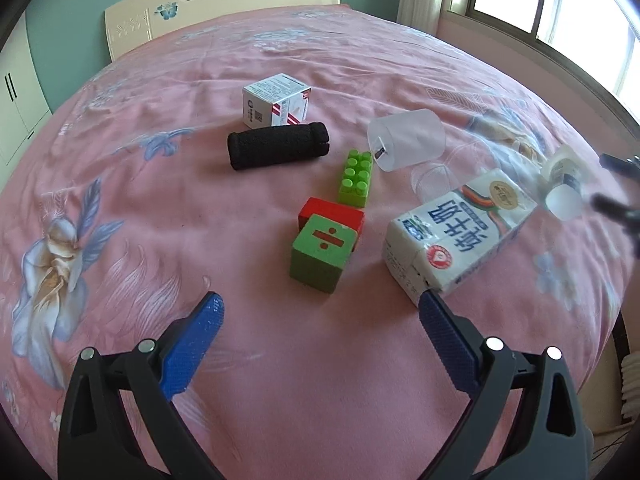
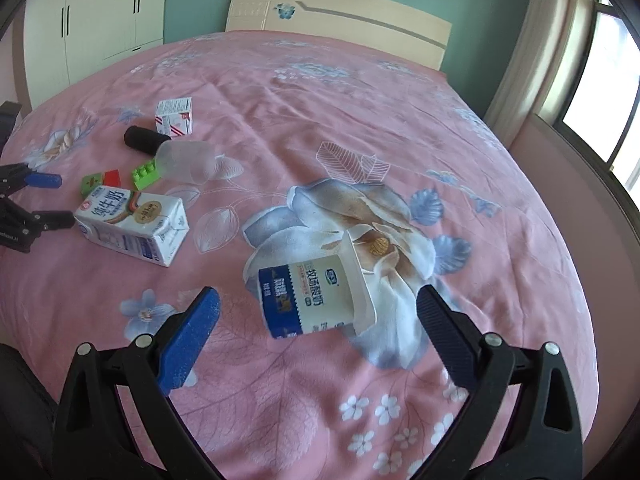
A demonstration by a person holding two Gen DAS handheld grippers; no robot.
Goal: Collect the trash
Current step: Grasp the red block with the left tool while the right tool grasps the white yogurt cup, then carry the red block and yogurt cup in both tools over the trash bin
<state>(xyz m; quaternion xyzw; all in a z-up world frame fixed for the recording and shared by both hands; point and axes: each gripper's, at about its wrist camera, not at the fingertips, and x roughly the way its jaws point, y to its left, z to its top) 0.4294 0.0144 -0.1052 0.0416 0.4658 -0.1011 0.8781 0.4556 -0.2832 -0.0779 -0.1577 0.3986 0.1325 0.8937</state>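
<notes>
Tongs first: the right tongs (image 2: pixel 318 300) hang spread wide just above the bed (image 2: pixel 400 120), and a yogurt cup (image 2: pixel 312 296) lies on its side between the two blue pads, not yet touched by either as far as I can tell. Off to that side's left, the left tongs (image 1: pixel 320 304) are spread wide too and pinch nothing; their right pad sits right at the near corner of a milk carton (image 1: pixel 456 232), which lies flat on the pink flowered cover, though whether pad and carton touch I cannot say. Just beyond the left tongs stands a green block (image 1: pixel 322 254) with a red block (image 1: pixel 330 212) against its back, then a bright green toy brick (image 1: pixel 356 178). Farther on, a frosted plastic cup (image 1: pixel 406 140) lies tipped over near a black roll (image 1: pixel 278 146), and behind the roll sits a small white box (image 1: pixel 276 100). At the far end rises the headboard (image 1: pixel 224 8), with a window (image 1: pixel 560 0) to the right. No bin or bag shows in either view, and nothing is held, so to my eye the collecting has barely started: the yogurt cup and milk carton look like the first pickings, one per side, with the plastic cup and perhaps the little box to follow. The toy blocks seem likely to stay put.
</notes>
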